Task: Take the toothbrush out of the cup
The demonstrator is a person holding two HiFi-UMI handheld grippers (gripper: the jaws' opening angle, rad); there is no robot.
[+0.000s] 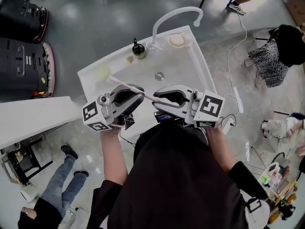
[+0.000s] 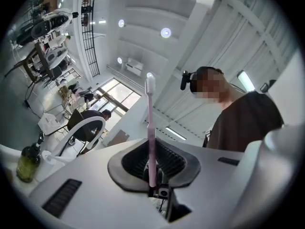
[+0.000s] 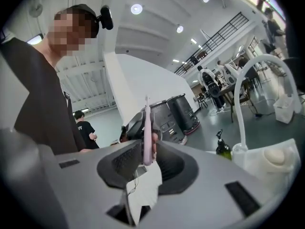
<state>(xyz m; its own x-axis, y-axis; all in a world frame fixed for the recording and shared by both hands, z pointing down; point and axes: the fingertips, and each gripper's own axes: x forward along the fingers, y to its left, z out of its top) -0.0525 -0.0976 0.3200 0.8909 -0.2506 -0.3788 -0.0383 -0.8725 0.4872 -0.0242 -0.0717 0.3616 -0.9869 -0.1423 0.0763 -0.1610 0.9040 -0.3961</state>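
Observation:
A pink toothbrush (image 1: 125,84) hangs in the air over the front of the white sink (image 1: 190,56), slanting from its brush head at the upper left down to its handle end between the two grippers. My left gripper (image 1: 142,93) is shut on the handle. In the left gripper view the toothbrush (image 2: 151,128) rises straight up from the closed jaws (image 2: 153,187). My right gripper (image 1: 155,99) faces it tip to tip. In the right gripper view the handle end (image 3: 147,144) lies between the jaws (image 3: 143,168), and a gap shows below it. Whether those pads press on it is unclear.
On the sink stand a curved white faucet (image 1: 171,15), a dark soap bottle (image 1: 138,48) and a pale bar of soap (image 1: 176,40). A pale round thing (image 1: 102,72) sits at its left corner. Black machines (image 1: 24,42) stand at the left. People stand around on the floor.

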